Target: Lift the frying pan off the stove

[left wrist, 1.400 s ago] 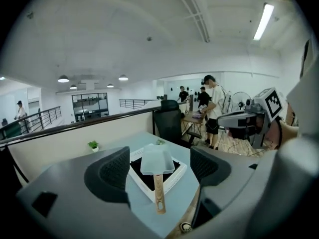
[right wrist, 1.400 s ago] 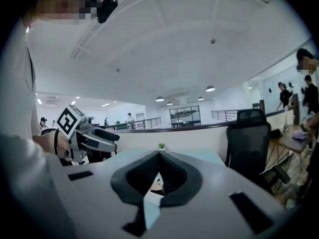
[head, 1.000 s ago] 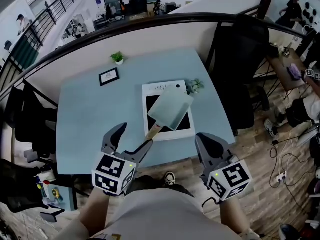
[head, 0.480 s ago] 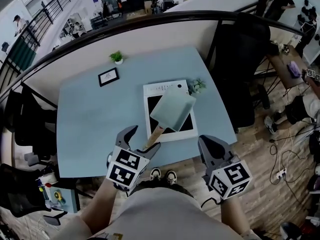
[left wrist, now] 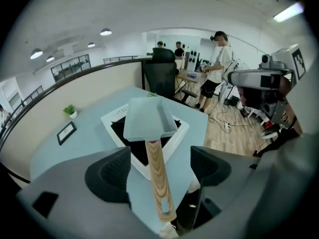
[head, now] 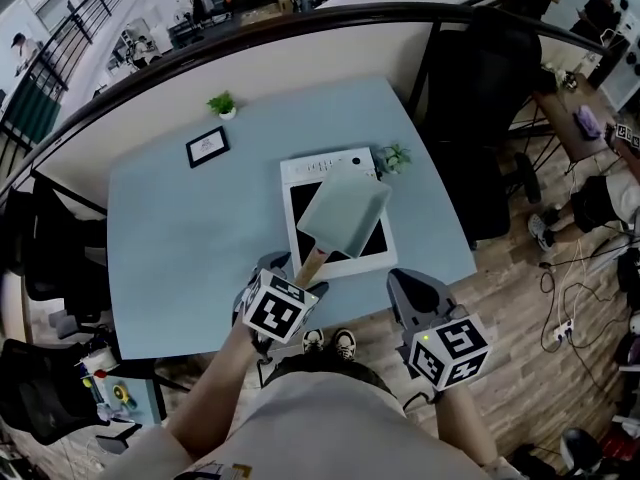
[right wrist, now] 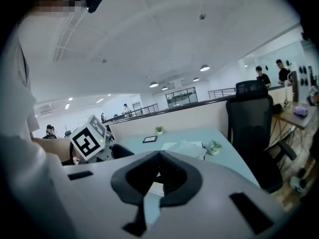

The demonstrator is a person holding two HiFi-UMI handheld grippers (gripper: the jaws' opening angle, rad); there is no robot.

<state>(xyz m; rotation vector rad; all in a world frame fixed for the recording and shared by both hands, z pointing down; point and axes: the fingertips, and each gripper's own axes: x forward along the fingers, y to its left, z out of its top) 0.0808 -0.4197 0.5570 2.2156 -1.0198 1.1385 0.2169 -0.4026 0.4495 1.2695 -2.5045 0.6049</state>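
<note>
1. The left gripper (head: pixel 293 274) is at the front part of the light blue table (head: pixel 180 238), with its marker cube towards the person.
2. In the left gripper view its two dark fingers (left wrist: pixel 110 171) stand wide apart, one on each side of the wooden handle (left wrist: pixel 158 178). A gap shows on both sides, so they do not seem to press it.
3. The frying pan (head: pixel 346 212) is square and pale grey-green. It lies on the black glass of the white stove (head: pixel 330 163), turned diagonally.
4. The wooden handle (head: pixel 311 259) goes out over the front rim of the stove, towards the person, and its end lies between the left fingers.
5. The right gripper (head: pixel 410 293) is held in front of the table's near edge, over the wooden floor, well apart from the pan.
6. In the right gripper view, the right gripper (right wrist: pixel 158 176) has its dark pads closed against each other, with nothing between them.
7. A small potted plant (head: pixel 392 158) stands just beside the stove's far right corner. Another potted plant (head: pixel 222 104) and a picture frame (head: pixel 205 147) stand near the table's far edge.
</note>
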